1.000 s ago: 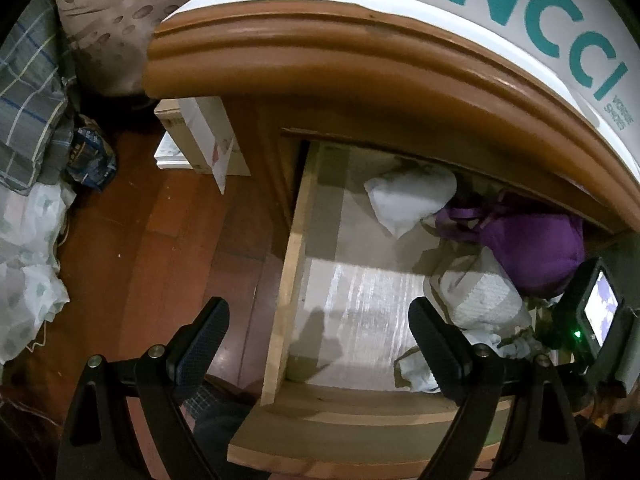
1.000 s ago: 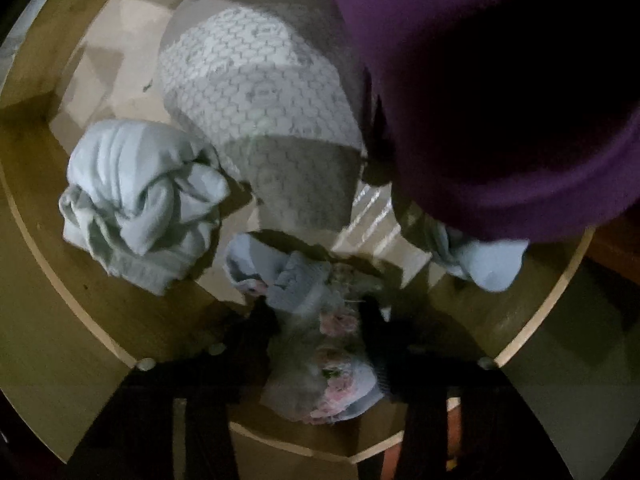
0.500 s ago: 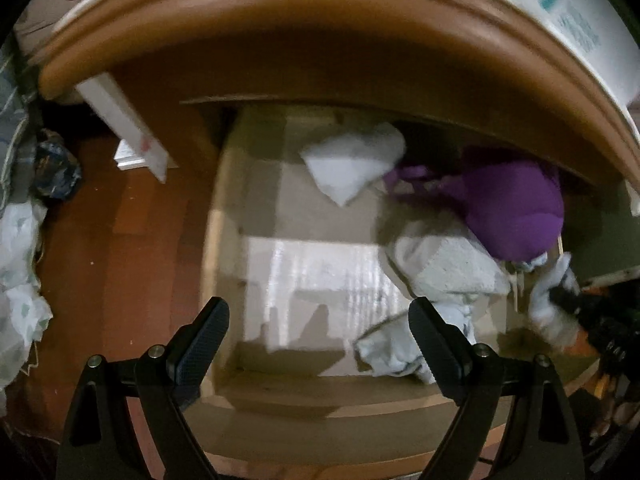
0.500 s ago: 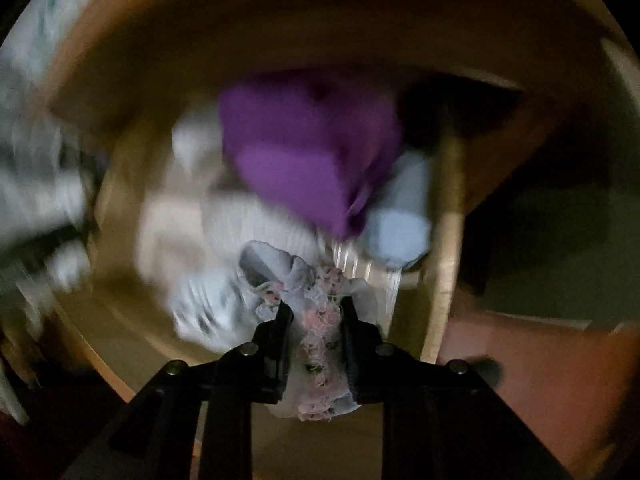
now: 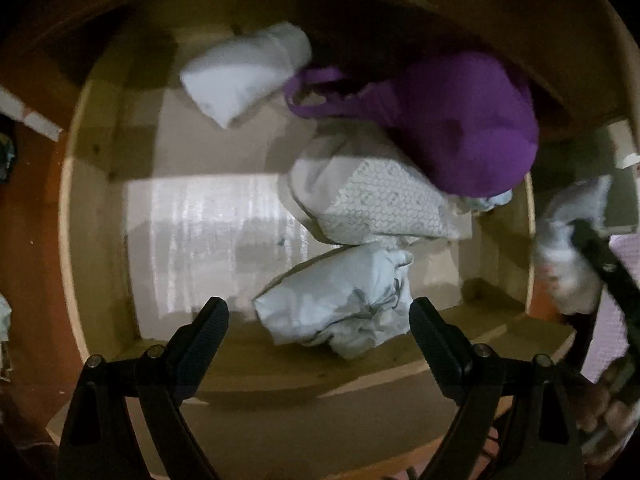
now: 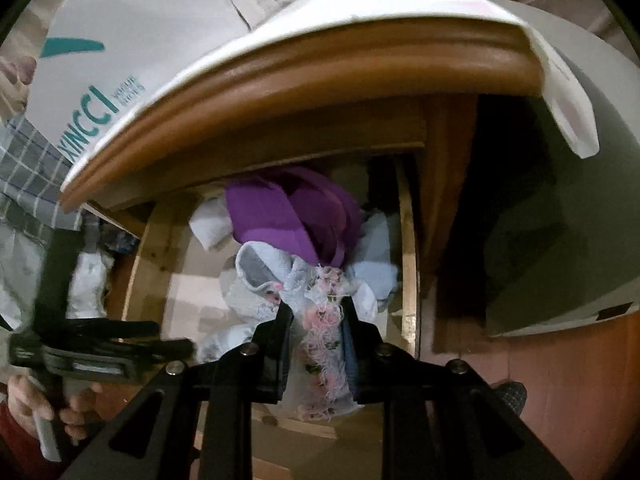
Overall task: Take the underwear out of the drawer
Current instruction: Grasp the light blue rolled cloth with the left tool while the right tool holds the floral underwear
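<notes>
The wooden drawer (image 5: 96,208) is pulled open and holds a purple garment (image 5: 464,120), a honeycomb-patterned white piece (image 5: 376,204), a folded white piece (image 5: 248,72) and a crumpled pale bundle (image 5: 340,304). My left gripper (image 5: 318,320) is open, its fingers straddling the crumpled bundle at the drawer's front. My right gripper (image 6: 316,316) is shut on lacy pale underwear with pink flowers (image 6: 320,344), held up above and in front of the drawer (image 6: 408,264). That underwear also shows blurred in the left wrist view (image 5: 568,248), right of the drawer.
The cabinet top's rounded wooden edge (image 6: 304,80) overhangs the drawer, with a white box marked XINCCI (image 6: 120,40) on it. Red-brown floor (image 6: 560,368) lies to the right. The left gripper's handle and a hand (image 6: 52,360) are at the left of the right wrist view.
My right gripper has lifted the flowered underwear up and back out of the drawer. My left gripper has moved forward and down into the drawer, over the crumpled pale bundle.
</notes>
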{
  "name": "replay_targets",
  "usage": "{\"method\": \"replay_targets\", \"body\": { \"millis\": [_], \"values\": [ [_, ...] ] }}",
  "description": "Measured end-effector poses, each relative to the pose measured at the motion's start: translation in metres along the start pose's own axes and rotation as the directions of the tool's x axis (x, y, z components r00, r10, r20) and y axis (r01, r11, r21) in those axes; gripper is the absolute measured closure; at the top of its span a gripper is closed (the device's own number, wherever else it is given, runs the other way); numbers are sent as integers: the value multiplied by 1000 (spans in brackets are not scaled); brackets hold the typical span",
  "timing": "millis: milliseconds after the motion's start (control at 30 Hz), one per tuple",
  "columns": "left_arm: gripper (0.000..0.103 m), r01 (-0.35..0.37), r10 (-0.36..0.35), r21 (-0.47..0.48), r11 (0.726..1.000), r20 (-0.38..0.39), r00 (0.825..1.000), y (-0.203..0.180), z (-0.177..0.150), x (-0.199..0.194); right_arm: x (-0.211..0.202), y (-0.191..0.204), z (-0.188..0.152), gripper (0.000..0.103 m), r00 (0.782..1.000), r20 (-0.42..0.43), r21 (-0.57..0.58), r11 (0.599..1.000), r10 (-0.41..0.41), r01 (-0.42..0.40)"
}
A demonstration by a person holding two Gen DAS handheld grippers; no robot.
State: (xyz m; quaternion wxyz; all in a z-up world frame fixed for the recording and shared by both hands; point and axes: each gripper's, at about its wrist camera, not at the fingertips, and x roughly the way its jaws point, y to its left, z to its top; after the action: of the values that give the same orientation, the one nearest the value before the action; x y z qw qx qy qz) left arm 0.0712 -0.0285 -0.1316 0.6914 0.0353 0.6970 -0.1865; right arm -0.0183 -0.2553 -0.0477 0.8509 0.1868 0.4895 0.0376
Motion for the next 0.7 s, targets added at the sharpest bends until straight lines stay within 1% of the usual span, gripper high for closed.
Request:
{"method": "replay_targets", "body": {
  "millis": [67, 133, 233, 267, 300, 333, 367, 467, 633, 667, 700],
  "values": [
    [12, -2, 2, -9, 1000, -44, 999, -8, 6, 10, -9, -5, 2, 81, 1000, 19, 19, 1000, 2, -2],
    [12, -8, 7, -19, 1000, -75, 997, -12, 11, 18, -17, -8, 4, 81, 999, 33, 41, 999, 21, -23],
    [12, -14, 8, -44, 999, -140, 990, -14, 18, 31, -27, -16, 7, 81, 999, 49, 58, 998, 16, -19],
    [12, -1, -10, -64, 998, -167, 986, -15, 20, 36, -31, -20, 7, 81, 998, 55, 72, 997, 18, -22],
    [11, 14, -30, -86, 996, -188, 982, -15, 23, 40, -22, -13, 5, 81, 998, 57, 79, 996, 26, -30],
    [11, 33, -58, -116, 993, -214, 975, -15, 26, 46, -22, -13, 5, 81, 998, 58, 83, 996, 32, -37],
    [9, 38, -72, -144, 989, -240, 968, -14, 29, 51, -26, -15, 6, 81, 997, 65, 91, 995, 33, -39],
    [8, -20, -29, -178, 984, -268, 963, -14, 37, 62, -28, -14, 8, 81, 996, 78, 98, 994, 45, -53],
    [8, -64, -8, -222, 973, -308, 951, -11, 39, 72, -33, -16, 5, 81, 994, 85, 99, 992, 66, -74],
    [8, -95, 11, -235, 967, -336, 942, -8, 39, 76, -33, -16, 5, 81, 994, 86, 99, 992, 68, -76],
    [8, -111, 14, -252, 961, -357, 934, -4, 37, 78, -34, -16, 5, 81, 994, 89, 99, 992, 70, -79]
  ]
}}
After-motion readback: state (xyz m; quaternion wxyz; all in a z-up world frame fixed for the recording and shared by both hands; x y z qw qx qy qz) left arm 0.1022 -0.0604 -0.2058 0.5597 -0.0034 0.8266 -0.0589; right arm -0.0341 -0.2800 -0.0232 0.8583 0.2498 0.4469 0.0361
